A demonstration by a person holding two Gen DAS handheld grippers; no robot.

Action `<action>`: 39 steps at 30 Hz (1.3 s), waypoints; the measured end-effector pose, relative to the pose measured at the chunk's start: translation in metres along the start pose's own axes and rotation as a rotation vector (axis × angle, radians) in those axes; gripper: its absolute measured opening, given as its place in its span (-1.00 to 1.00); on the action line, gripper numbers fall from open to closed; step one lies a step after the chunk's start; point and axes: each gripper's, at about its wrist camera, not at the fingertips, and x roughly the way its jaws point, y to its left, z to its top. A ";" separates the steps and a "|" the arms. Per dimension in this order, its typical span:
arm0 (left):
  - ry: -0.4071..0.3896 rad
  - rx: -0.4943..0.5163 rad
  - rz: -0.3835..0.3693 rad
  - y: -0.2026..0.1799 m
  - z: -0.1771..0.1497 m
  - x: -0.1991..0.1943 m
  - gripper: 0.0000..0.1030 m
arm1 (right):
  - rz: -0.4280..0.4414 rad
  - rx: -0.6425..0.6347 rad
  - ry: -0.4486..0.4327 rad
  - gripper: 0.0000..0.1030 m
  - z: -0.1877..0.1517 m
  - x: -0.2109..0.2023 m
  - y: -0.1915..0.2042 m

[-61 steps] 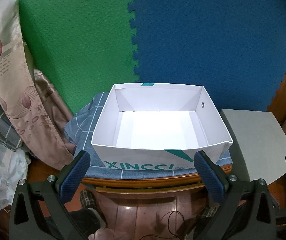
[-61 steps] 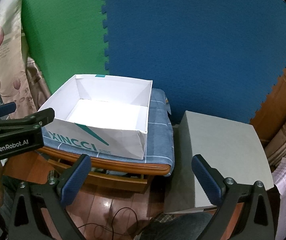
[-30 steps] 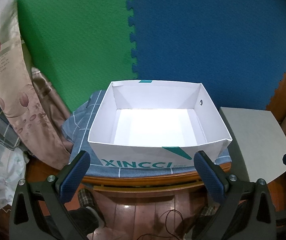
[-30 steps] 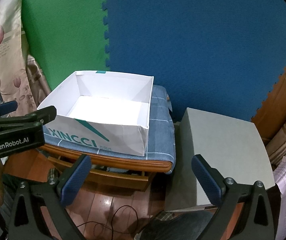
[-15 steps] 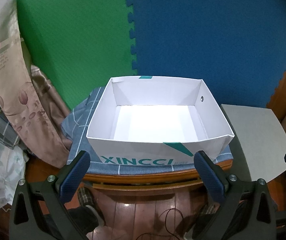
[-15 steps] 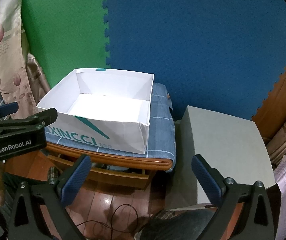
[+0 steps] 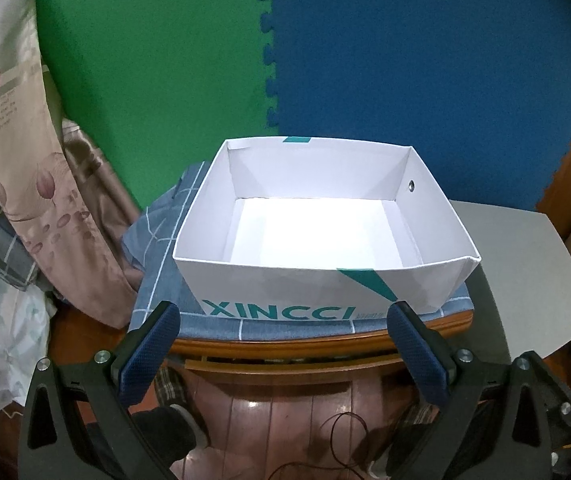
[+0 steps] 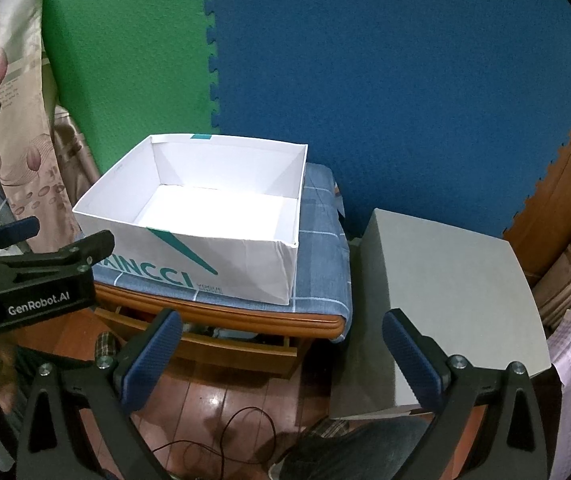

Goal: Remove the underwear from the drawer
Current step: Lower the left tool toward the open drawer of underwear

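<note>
Both tongs spread wide, empty, hovering in front of the wooden counter [image 8: 245, 320].

The drawer [image 8: 221, 342] sits right under the counter's front edge, below and ahead of the right tongs [image 8: 281, 348], its long axis running left-right. It's cracked open with some cloth showing, probably the underwear, though I can't tell. Right tongs look nearer; left tongs [image 7: 283, 340] face the box. Count: one drawer, one empty white box [image 7: 317, 280], one grey box [image 8: 445, 300], two tongs.
</note>
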 end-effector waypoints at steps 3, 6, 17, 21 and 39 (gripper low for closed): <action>-0.011 0.004 -0.015 0.002 -0.005 0.002 0.99 | 0.000 -0.001 0.001 0.99 -0.001 0.000 0.000; -0.058 0.008 -0.054 0.008 -0.024 0.003 0.99 | -0.002 0.001 -0.005 0.99 -0.002 -0.001 -0.002; -0.117 0.022 -0.024 0.027 -0.141 0.086 0.99 | 0.026 0.021 0.036 0.99 -0.010 0.022 -0.007; -0.142 0.012 -0.008 0.021 -0.148 0.131 0.99 | 0.028 0.012 0.061 0.99 -0.014 0.035 -0.008; -0.219 -0.020 0.015 0.022 -0.161 0.221 1.00 | 0.049 0.067 0.170 0.99 -0.023 0.089 -0.030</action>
